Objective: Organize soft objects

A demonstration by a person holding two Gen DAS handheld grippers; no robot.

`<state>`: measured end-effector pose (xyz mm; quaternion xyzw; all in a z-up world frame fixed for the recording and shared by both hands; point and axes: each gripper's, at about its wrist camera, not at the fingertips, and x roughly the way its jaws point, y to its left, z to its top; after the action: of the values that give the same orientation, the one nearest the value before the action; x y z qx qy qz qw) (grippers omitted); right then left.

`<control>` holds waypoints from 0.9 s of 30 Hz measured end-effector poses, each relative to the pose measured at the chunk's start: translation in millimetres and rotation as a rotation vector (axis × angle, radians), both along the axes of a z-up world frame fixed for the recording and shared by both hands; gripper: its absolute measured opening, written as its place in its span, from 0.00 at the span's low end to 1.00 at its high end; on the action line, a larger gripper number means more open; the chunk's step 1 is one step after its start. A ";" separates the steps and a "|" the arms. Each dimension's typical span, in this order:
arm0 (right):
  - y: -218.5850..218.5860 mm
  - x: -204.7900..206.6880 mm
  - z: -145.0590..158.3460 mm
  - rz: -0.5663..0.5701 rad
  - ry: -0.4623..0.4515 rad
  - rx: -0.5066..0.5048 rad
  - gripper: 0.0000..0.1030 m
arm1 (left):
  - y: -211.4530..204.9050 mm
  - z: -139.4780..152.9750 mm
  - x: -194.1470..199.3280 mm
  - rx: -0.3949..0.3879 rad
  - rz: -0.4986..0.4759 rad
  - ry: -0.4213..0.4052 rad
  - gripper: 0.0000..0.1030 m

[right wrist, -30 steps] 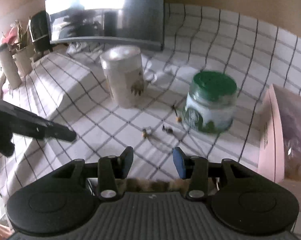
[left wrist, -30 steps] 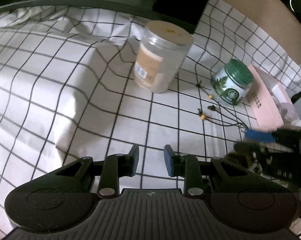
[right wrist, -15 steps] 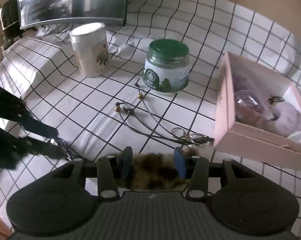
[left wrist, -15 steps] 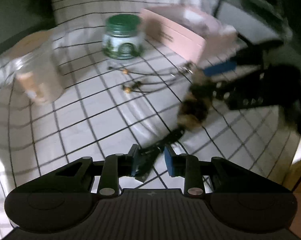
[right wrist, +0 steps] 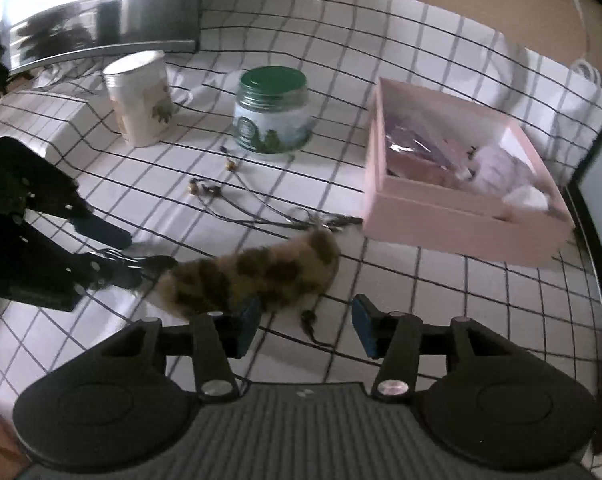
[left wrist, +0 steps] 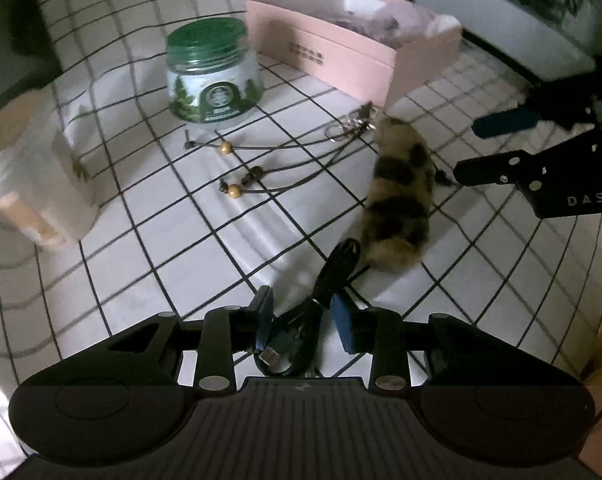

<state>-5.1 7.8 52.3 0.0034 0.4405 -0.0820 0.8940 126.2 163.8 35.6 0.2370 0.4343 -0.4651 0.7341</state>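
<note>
A furry brown-and-black spotted tail charm point(left wrist: 399, 196) lies on the checked cloth; it also shows in the right wrist view point(right wrist: 257, 276). My left gripper point(left wrist: 303, 316) is open around a coiled black cable point(left wrist: 321, 296) that lies on the cloth between its fingers. My right gripper point(right wrist: 303, 326) is open and empty, just in front of the furry charm, with its left fingertip point(right wrist: 247, 320) at the fur's edge. The right gripper also shows in the left wrist view point(left wrist: 485, 144). A pink open box point(right wrist: 457, 184) holds soft purple and white items.
A green-lidded glass jar point(left wrist: 213, 76) and a pale canister point(right wrist: 139, 96) stand behind. Beaded cords with key rings point(left wrist: 285, 156) lie between the jar and the charm. A monitor point(right wrist: 97, 8) stands at the back left. The pink box point(left wrist: 353, 40) sits at the right.
The left gripper swung right and came down around the black cable. The right gripper pulled back, opened wider and let the furry charm lie on the cloth.
</note>
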 end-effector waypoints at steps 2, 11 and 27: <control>-4.7 -0.4 -0.5 -0.022 -0.008 -0.003 0.49 | 6.9 -0.6 -0.2 -0.041 0.055 0.015 0.34; -12.0 31.7 -13.4 -0.042 0.001 0.128 0.49 | 51.1 -0.3 8.0 -0.091 0.329 0.042 0.18; 53.4 85.2 -26.8 0.276 0.019 -0.007 0.53 | 116.6 13.5 20.0 -0.190 0.611 0.066 0.17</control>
<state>80.0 61.1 25.6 -0.0610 0.4449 0.0401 0.8926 146.2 280.3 49.0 0.0110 0.4635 -0.2690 0.8442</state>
